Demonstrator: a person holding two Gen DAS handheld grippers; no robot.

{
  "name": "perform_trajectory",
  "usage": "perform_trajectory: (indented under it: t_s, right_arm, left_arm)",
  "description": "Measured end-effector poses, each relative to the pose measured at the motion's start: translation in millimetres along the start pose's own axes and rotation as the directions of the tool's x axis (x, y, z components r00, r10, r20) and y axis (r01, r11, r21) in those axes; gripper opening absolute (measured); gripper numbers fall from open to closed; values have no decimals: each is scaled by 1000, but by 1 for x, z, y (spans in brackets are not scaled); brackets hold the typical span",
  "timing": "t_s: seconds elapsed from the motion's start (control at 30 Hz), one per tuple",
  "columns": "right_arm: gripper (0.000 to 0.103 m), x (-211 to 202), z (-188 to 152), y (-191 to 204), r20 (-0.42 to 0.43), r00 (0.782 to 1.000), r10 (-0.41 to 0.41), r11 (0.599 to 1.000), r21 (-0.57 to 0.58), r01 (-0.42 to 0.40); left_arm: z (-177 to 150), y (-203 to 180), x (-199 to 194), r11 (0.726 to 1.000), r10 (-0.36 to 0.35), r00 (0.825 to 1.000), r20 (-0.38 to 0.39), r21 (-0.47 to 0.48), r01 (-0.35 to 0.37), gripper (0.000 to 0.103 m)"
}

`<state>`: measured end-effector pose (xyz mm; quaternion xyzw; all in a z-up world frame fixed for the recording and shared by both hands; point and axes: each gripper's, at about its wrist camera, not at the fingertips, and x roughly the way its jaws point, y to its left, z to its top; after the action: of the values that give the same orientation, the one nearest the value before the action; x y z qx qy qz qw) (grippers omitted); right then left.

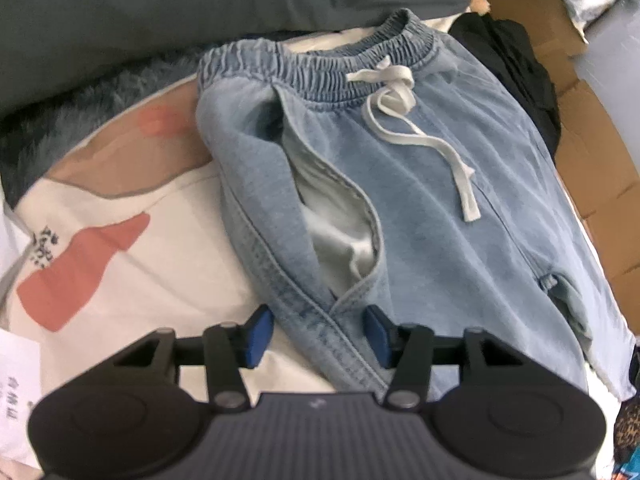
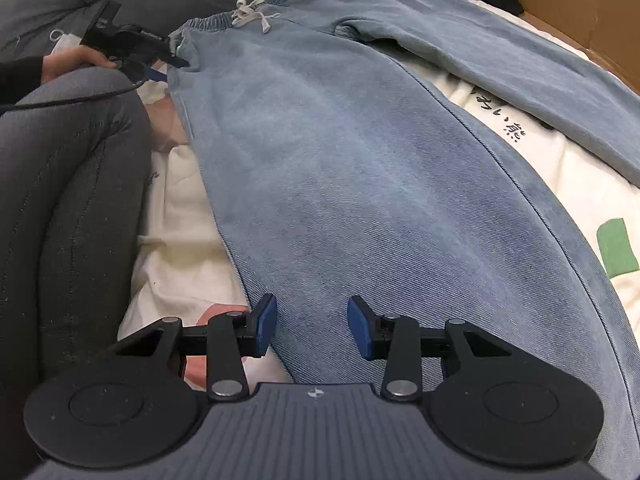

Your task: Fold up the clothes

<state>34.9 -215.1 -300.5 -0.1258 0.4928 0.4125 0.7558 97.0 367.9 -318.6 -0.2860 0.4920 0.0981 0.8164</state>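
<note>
Jeans (image 2: 340, 168) lie spread flat on the printed bedsheet (image 2: 560, 184), ready for folding. My left gripper (image 1: 316, 334) straddles the hip seam by the pocket, jaws apart, not pinching; my right gripper (image 2: 312, 326) hovers half-open over the leg.

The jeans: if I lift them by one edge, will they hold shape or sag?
The jeans will likely sag: the fabric already lies in soft wrinkles. The drawstring is loose and would probably dangle. The open pocket may gape further.
</note>
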Motion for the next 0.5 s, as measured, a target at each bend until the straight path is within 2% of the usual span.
perform_trajectory:
  t_s: [0.03, 0.07, 0.17, 0.23, 0.3, 0.5]
  right_arm:
    - [46, 0, 0, 2, -1, 1000, -5, 1000, -11, 5]
    - [46, 1, 0, 4, 0, 1000, -10, 1000, -23, 10]
    - [46, -1, -1, 11, 10, 1000, -27, 998, -58, 28]
    - [46, -6, 0, 15, 35, 999, -8, 997, -81, 11]
    - [46, -8, 1, 19, 43, 999, 9, 995, -96, -5]
    - [46, 11, -5, 25, -31, 999, -14, 993, -115, 10]
  left_arm:
    - [0, -1, 0, 1000, 2, 1000, 6, 3, -3, 54]
    - [-1, -1, 1, 1000, 5, 1000, 13, 9, -5, 46]
    - [0, -4, -4, 999, 5, 999, 35, 45, -6, 34]
    - [1, -4, -10, 998, 4, 999, 45, 55, -6, 31]
    - [2, -4, -16, 998, -3, 998, 55, 63, 0, 29]
    - [-1, -2, -19, 998, 7, 998, 58, 62, -10, 30]
